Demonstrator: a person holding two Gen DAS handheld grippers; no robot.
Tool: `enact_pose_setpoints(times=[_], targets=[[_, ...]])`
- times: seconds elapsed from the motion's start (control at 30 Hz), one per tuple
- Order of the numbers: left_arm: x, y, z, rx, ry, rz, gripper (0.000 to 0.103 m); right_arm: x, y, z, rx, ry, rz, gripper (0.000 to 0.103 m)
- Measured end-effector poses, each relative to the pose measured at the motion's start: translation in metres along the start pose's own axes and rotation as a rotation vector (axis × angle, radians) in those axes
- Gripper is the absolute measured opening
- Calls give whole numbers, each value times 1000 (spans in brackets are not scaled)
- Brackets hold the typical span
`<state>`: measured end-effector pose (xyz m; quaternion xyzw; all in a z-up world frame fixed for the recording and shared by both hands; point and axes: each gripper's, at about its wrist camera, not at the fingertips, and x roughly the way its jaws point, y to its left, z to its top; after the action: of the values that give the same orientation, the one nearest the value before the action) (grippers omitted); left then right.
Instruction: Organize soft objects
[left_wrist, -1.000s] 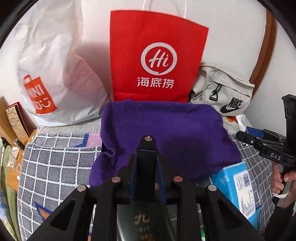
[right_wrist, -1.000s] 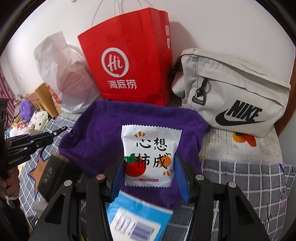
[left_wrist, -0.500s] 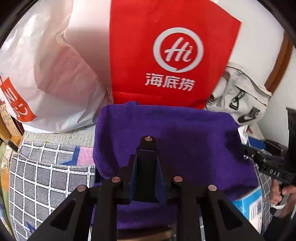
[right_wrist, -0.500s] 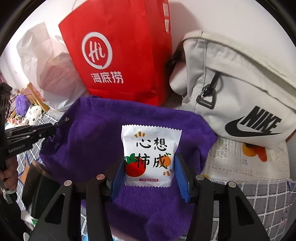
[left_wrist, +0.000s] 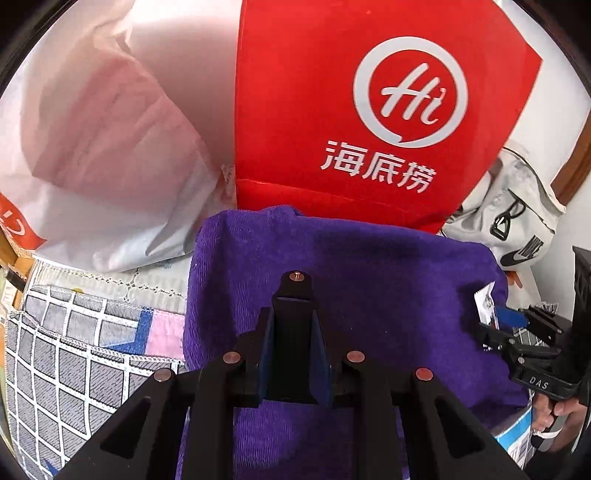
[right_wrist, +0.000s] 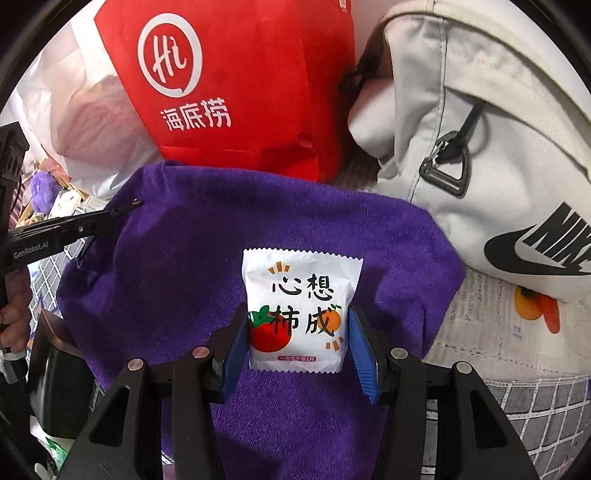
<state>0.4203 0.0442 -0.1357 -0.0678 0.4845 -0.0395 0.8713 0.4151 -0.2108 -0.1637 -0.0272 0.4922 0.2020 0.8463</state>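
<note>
We are gripping a white sachet (right_wrist: 300, 312) upright between our right gripper's (right_wrist: 297, 341) blue fingers (right_wrist: 236, 345), over the purple towel (right_wrist: 177, 280). Our left gripper (left_wrist: 293, 336) is clenched shut on nothing above the towel, beside the red bag (left_wrist: 332, 110).

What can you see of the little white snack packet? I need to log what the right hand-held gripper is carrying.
The white snack packet is a small, squarish sealed pouch of glossy film with zigzag crimped top and bottom edges. It carries black Chinese characters, a red tomato-like fruit, a small orange fruit and orange dashes. It stands upright, face to the camera, clamped by its two sides between the blue pads of the right hand-held gripper, above the purple towel. Whether it touches the towel is unclear.
</note>
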Motion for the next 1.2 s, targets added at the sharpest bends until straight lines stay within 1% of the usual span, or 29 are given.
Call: enact_pose_setpoints(times=[0.13,0.2,0.23,0.33,0.43,0.47,0.53,0.63,0.7,0.73,0.77,0.87,0.9,0.93,0.97,1.0,1.07,1.2], targets=[[4,2,2,-9,8,-4,21,2,-1,1,-6,12,4,52],[4,4,2,-20,12,-5,21,3,0,2,-7,12,11,58],[5,6,3,-30,12,-7,21,4,4,4,-10,13,21,62],[2,10,3,-40,1,5,22,1,6,4,-11,10,20,66],[-4,10,1,-39,4,4,26,-2,7,4,6,14,23,67],[-7,10,0,-41,2,5,29,-4,7,4,8,15,21,67],[-14,11,-1,-46,-3,7,31,-10,9,3,14,19,1,67],[-31,12,-5,-50,-14,21,31,-20,12,2,24,16,-31,68],[-43,12,-8,-41,-19,50,31,-31,17,-1,16,5,-64,74],[-52,11,-12,-32,-31,62,31,-37,20,-3,9,-2,-83,80],[-60,13,-14,-28,-40,63,31,-45,24,-6,3,-15,-98,82],[-83,14,-26,-30,-63,66,31,-67,32,-14,11,-47,-98,83],[-89,14,-30,-28,-69,73,33,-73,35,-17,15,-55,-93,83],[-96,13,-35,-24,-71,84,36,-83,39,-23,17,-70,-86,86],[-104,13,-42,-19,-71,110,44,-89,40,-27,17,-77,-85,89],[-110,12,-47,-10,-74,125,44,-97,41,-33,16,-87,-82,89],[-127,10,-61,10,-97,127,44,-112,49,-45,0,-101,-74,89],[-155,11,-84,-7,-114,129,44,-135,61,-69,13,-139,-107,89]])
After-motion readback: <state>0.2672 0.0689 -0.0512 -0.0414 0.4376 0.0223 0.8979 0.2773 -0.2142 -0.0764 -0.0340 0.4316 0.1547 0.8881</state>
